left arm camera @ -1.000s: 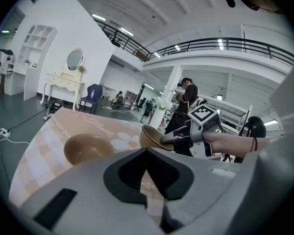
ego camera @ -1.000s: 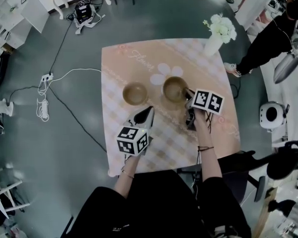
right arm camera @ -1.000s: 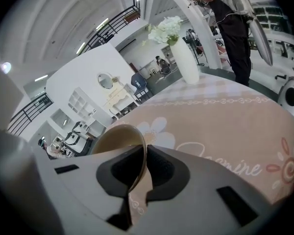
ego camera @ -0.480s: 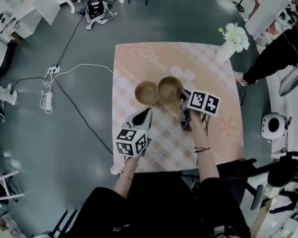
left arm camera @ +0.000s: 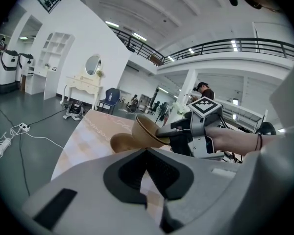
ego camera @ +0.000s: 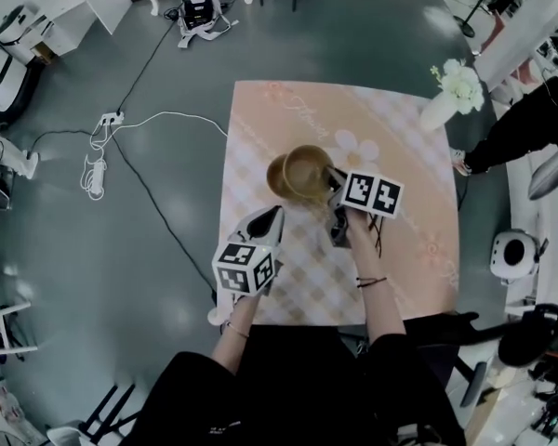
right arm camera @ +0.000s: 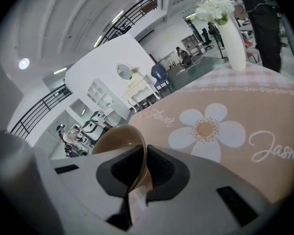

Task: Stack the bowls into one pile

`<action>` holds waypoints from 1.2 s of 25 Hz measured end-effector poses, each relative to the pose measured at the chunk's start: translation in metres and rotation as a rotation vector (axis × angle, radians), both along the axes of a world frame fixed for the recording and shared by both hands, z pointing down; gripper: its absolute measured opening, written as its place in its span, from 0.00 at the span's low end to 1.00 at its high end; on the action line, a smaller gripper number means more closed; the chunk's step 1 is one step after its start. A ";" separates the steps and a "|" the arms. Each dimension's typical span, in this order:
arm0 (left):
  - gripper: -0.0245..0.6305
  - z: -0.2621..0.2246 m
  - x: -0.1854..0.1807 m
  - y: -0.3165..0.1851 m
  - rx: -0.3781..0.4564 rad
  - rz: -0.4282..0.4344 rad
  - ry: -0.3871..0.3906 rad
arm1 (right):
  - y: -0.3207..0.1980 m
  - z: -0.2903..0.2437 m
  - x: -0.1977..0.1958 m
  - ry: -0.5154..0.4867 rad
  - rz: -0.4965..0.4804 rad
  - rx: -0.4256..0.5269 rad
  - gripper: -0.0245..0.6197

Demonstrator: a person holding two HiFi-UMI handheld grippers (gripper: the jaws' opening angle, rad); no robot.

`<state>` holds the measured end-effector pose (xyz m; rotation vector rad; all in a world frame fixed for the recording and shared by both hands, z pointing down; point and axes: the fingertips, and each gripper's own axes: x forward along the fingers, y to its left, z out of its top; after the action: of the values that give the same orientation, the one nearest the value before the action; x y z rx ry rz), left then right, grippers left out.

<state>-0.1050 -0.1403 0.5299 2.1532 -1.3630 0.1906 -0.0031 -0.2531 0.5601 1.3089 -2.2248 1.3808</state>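
Rim (right arm camera: 138, 161) pinched in the right hand-held gripper (ego camera: 332, 175), the lifted bowl (ego camera: 306, 171) tilts over the resting bowl (ego camera: 273, 180) to nest; left hand-held gripper (ego camera: 276, 215) closed, empty.

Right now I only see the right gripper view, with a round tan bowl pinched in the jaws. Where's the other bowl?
Observer: Head view shows a second round tan bowl on the pink checked tablecloth, partly covered by your held bowl, at its left.
Operator: Is mine inside it yet?
Observer: No. The left gripper view shows yours tilted and higher, not nested.
Operator: Is anything else helping?
Observer: No. The left gripper is shut with nothing between its jaws.
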 end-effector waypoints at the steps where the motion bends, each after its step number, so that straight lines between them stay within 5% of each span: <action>1: 0.03 0.001 -0.001 0.000 -0.002 -0.003 -0.001 | 0.000 0.001 -0.003 0.005 -0.007 0.001 0.06; 30: 0.03 0.018 -0.010 -0.007 -0.045 -0.034 0.015 | -0.009 0.032 -0.045 0.299 -0.171 0.091 0.08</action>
<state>-0.1154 -0.1474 0.5484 2.0889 -1.3733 0.1900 -0.0476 -0.2619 0.5924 1.2277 -2.1567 0.9656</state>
